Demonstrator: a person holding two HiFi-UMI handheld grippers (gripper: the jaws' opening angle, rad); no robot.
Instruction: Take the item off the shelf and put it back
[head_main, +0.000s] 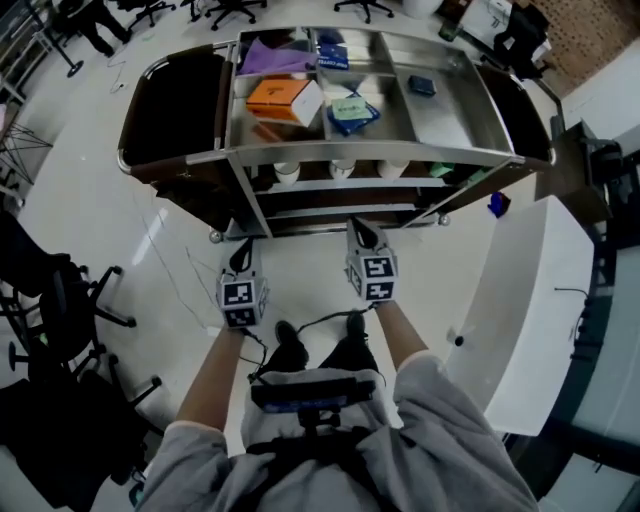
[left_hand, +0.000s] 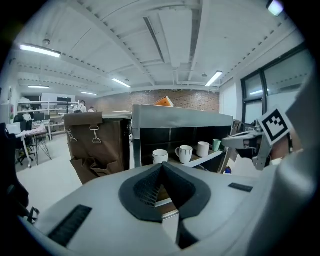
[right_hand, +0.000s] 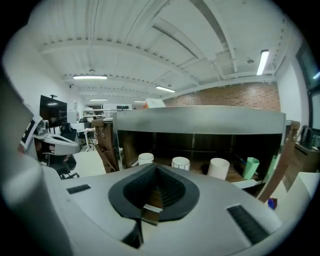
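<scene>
A steel cart (head_main: 380, 153) stands in front of you on a pale floor. Its top tray is split into compartments that hold an orange box (head_main: 283, 98), a purple item (head_main: 272, 57), a blue packet (head_main: 352, 112) and a small dark thing (head_main: 422, 86). A brown bag (left_hand: 95, 145) hangs on the cart's left end. Under the tray, the shelf (right_hand: 198, 169) carries three white cups (right_hand: 180, 163) in a row, with a green cup (right_hand: 251, 167) to their right. All four stand upright on the shelf, apart from both grippers. The shelf's open front faces you. From the head view the tray's rim overhangs the cups and hides all but their tops. An office chair (head_main: 60, 310) stands at your left and a white table (head_main: 530, 300) at your right. A small blue thing (head_main: 498, 204) lies on the floor by the cart's right end. Your two forearms reach forward side by side, with the sleeves pushed back above the elbows. Your left gripper (head_main: 241, 257) is short of the cart and aims at it, tilted slightly down. Its jaws are pressed together with nothing between them. Your right gripper (head_main: 362, 233) is a little further forward, near the cart's lower rails, and points the same way. Its jaws are likewise pressed together and empty.
</scene>
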